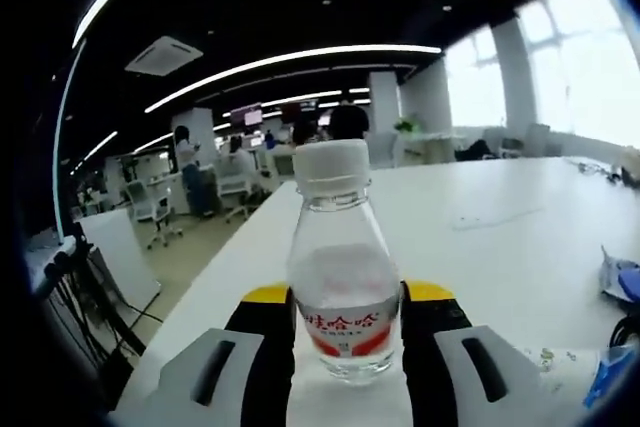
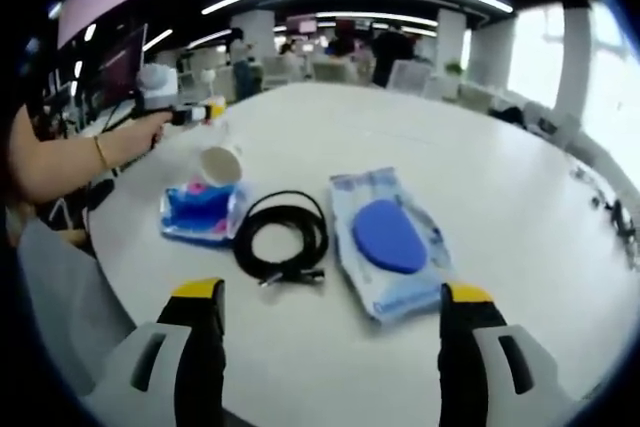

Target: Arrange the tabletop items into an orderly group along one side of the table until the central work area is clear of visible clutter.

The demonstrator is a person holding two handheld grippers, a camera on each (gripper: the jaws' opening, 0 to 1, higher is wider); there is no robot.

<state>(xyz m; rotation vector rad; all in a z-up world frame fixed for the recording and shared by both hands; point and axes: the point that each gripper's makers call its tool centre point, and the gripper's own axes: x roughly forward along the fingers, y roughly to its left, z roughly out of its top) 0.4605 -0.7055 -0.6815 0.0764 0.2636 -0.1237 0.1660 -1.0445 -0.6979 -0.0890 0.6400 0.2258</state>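
Left gripper [image 1: 343,322] clamps clear plastic water bottle [image 1: 343,287] near white table [image 1: 500,237] edge. Right gripper [image 2: 330,322], jaws wide, empty. Wipes pack [image 2: 390,242], black cable [image 2: 282,237], blue pouch [image 2: 200,212] remain (barely begun).

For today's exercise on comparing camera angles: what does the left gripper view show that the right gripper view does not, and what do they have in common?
Left gripper view: a clear water bottle with a white cap and red label, upright between that gripper's fingers near the table edge.

Right gripper view: a coiled black cable, a wet-wipe pack with a blue lid, a small blue packet, a white cup on its side, and the right gripper open above them.

Shared: the white table and the office behind it.
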